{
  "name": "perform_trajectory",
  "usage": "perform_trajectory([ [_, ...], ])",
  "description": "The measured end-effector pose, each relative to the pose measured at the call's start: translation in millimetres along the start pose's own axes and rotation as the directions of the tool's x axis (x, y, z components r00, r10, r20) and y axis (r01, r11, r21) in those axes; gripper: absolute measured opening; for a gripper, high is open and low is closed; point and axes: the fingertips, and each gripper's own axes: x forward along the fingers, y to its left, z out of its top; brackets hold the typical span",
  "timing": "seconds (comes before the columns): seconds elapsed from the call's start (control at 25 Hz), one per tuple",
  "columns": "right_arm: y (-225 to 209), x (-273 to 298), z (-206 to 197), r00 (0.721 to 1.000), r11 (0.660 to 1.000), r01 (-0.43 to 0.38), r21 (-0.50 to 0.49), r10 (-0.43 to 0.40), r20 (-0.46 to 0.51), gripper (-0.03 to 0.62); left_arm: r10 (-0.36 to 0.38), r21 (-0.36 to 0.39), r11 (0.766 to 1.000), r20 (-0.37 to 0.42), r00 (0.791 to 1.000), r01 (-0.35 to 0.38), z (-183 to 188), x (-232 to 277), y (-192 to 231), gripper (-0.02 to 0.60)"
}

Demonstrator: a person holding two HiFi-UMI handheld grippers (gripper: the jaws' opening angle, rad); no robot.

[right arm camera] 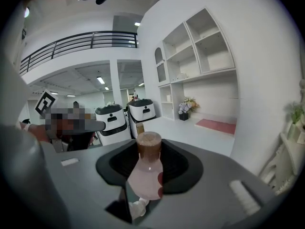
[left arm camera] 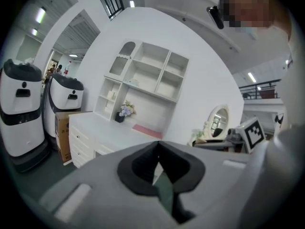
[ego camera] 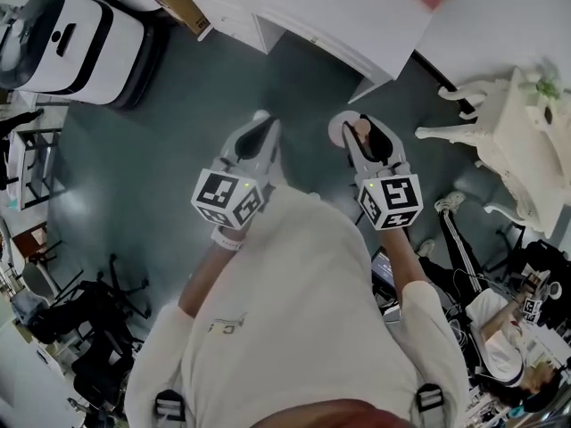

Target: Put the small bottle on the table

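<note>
One-handed: grips small bottle [right arm camera: 145,174] in right gripper [ego camera: 364,137], cork forward toward white table [ego camera: 339,12]; left gripper [left arm camera: 159,168] closed, empty.

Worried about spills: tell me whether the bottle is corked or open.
Corked: a brown cork plugs the neck of the bottle.

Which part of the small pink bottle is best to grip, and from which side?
The rounded body of the small bottle, one pad on each side: it is wider than the neck below the cork. The right gripper holds it so.
</note>
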Motion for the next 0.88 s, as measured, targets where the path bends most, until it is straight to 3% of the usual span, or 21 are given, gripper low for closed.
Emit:
perform_trajectory([
  [0.12,-2,57,36,1.000,1.000,-0.003,0.019,0.002,0.025,0.139,0.002,0.015,1.000,-0.014,1.000,-0.002,43,28,61,0.002],
  [0.44,-8,205,131,0.994,0.996,0.078,0.046,-0.082,0.078,0.138,-0.085,0.035,0.996,-0.038,0.996,0.087,139,95,198,0.002],
  [0.64,-23,269,168,0.989,0.992,0.113,0.051,-0.117,0.089,0.139,-0.124,0.024,0.992,-0.044,0.991,0.125,168,135,250,0.002],
  [0.88,-48,313,180,0.991,0.990,0.123,0.072,-0.126,0.047,0.140,-0.126,-0.008,0.992,-0.039,0.991,0.126,181,167,282,0.002],
])
